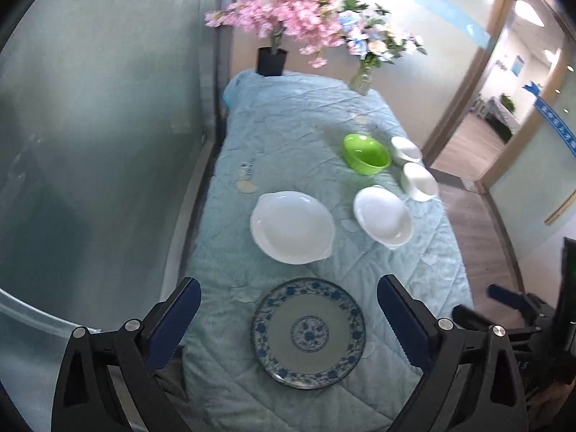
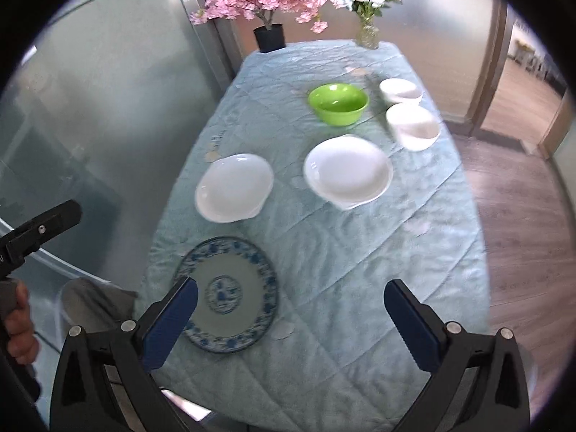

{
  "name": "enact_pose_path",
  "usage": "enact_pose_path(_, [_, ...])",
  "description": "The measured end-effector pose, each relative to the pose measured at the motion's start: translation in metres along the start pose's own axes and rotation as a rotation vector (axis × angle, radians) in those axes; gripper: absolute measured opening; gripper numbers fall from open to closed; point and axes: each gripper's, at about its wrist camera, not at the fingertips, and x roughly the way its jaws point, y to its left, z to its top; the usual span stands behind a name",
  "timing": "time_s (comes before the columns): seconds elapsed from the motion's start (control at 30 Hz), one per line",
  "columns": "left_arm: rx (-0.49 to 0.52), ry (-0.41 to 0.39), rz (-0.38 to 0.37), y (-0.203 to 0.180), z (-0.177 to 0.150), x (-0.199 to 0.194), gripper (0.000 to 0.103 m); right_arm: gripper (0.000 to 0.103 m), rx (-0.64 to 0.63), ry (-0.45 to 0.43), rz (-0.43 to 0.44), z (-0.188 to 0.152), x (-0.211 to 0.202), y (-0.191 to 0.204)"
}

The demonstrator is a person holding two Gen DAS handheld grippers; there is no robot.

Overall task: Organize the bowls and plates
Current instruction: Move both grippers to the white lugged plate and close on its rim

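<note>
A blue-patterned plate (image 1: 308, 332) (image 2: 227, 293) lies nearest on the pale blue quilted tablecloth (image 1: 288, 136) (image 2: 360, 252). Beyond it sit a white plate with small handles (image 1: 292, 226) (image 2: 234, 188) and a round white plate (image 1: 382, 216) (image 2: 348, 171). Farther back stand a green bowl (image 1: 367, 153) (image 2: 338, 103) and two small white bowls (image 1: 419, 181) (image 1: 406, 149) (image 2: 413, 126) (image 2: 400, 90). My left gripper (image 1: 289, 307) hangs open above the blue plate, holding nothing. My right gripper (image 2: 291, 309) is open too, just right of that plate, empty.
A black pot of pink blossoms (image 1: 271, 60) (image 2: 270, 37) and a glass vase of flowers (image 1: 361, 79) (image 2: 368, 36) stand at the table's far end. A frosted glass wall (image 1: 108, 126) runs along the left. Wood floor (image 2: 522, 216) and a doorway lie to the right.
</note>
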Motion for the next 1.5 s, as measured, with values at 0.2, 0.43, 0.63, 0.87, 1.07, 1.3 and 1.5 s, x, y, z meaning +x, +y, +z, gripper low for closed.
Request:
enact_pose_path(0.2, [0.004,-0.019,-0.017,0.017,0.033,-0.001,0.098,0.103,-0.049,-0.025,-0.011,0.043,-0.007,0.006])
enact_pose_path(0.43, [-0.019,0.109,-0.081,0.041,0.089,0.040,0.098,0.103,-0.109,-0.077,0.024,0.120,-0.001,0.013])
enact_pose_path(0.63, [-0.071,0.192,-0.116,0.061,0.116,0.093,0.093,0.102,-0.165,-0.078,0.032,0.178,0.034,0.018])
enact_pose_path(0.87, [-0.117,0.277,-0.109,0.072,0.113,0.165,0.091,0.092,-0.139,0.068,0.105,0.209,0.118,0.014])
enact_pose_path(1.07, [-0.159,0.336,-0.090,0.078,0.100,0.220,0.091,0.082,-0.102,0.169,0.179,0.191,0.173,0.025])
enact_pose_path(1.3, [-0.153,0.369,-0.120,0.074,0.085,0.264,0.087,0.082,-0.160,0.287,0.192,0.172,0.221,0.036])
enact_pose_path(1.5, [-0.177,0.422,-0.155,0.078,0.070,0.296,0.080,0.056,-0.173,0.370,0.151,0.152,0.257,0.039])
